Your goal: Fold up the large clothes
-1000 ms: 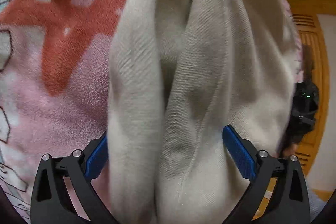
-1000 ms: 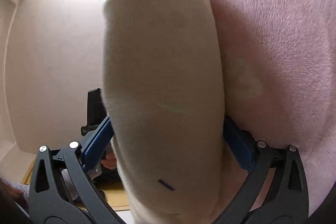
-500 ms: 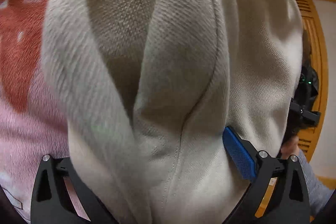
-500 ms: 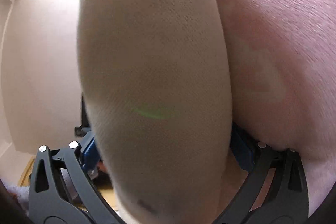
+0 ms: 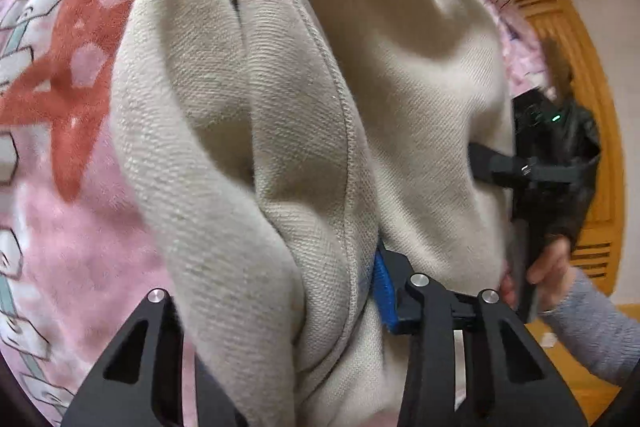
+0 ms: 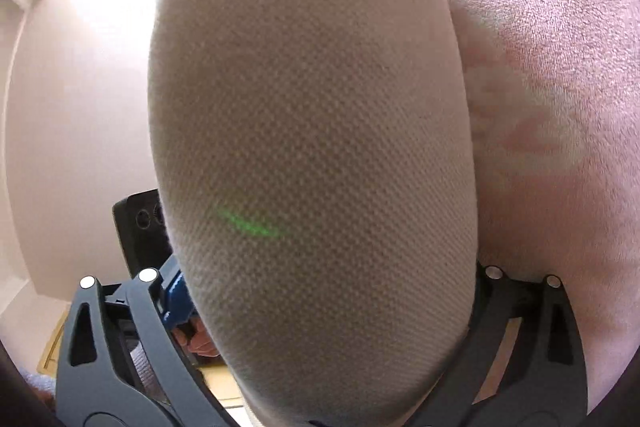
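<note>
A beige knit garment [image 5: 304, 131] lies bunched in thick folds on a pink fleece blanket [image 5: 80, 211]. My left gripper [image 5: 280, 287] has its jaws closing, and a seamed fold is pinched between them. Its blue pad [image 5: 384, 291] presses on the cloth, and the other pad is hidden behind the fold. In the right wrist view the garment [image 6: 312, 131] bulges up close and fills the gap of my right gripper [image 6: 324, 279], whose jaws stand wide around it. That gripper [image 5: 520, 167] also shows at the garment's right side, held by a hand [image 5: 548, 267].
The blanket [image 6: 560, 67] has a red star and pale block patterns on the left. Orange wooden slatted furniture [image 5: 592, 47] stands to the right. A grey sleeve [image 5: 600, 339] reaches in there. A pale wall [image 6: 80, 107] and a black device [image 6: 136, 227] are left of the cloth.
The left jaws have drawn together onto a fold of the garment and lifted away, with more blanket showing. The right gripper has pushed further onto the cloth, which now looms larger.
</note>
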